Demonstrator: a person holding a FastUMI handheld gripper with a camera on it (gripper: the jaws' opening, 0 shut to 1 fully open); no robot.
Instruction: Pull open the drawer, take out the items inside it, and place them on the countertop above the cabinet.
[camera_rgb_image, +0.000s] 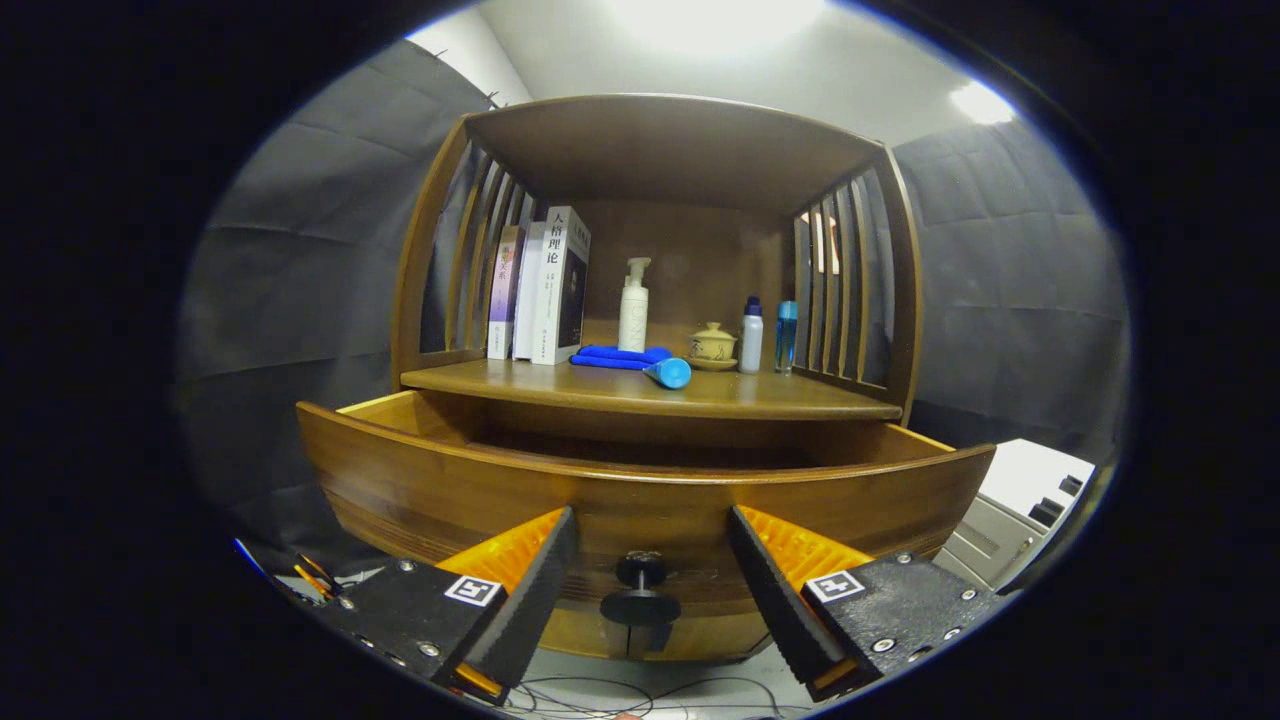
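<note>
A wooden cabinet has its drawer (640, 485) pulled out toward me; the drawer's inside is hidden behind its curved front. A black knob (640, 588) sticks out of the drawer front low down. My gripper (650, 545) is open, its two orange-and-black fingers (530, 590) standing either side of the knob without touching it. Above the drawer is the wooden countertop (760, 398), where a blue cloth (618, 356) and a light-blue item (670, 373) lie.
On the countertop stand several books (540, 290), a white pump bottle (633, 308), a small lidded cup (713, 345), a white bottle (751, 337) and a blue bottle (786, 335). Slatted side walls and a roof enclose it. A grey box (1020, 510) sits right; cables lie below.
</note>
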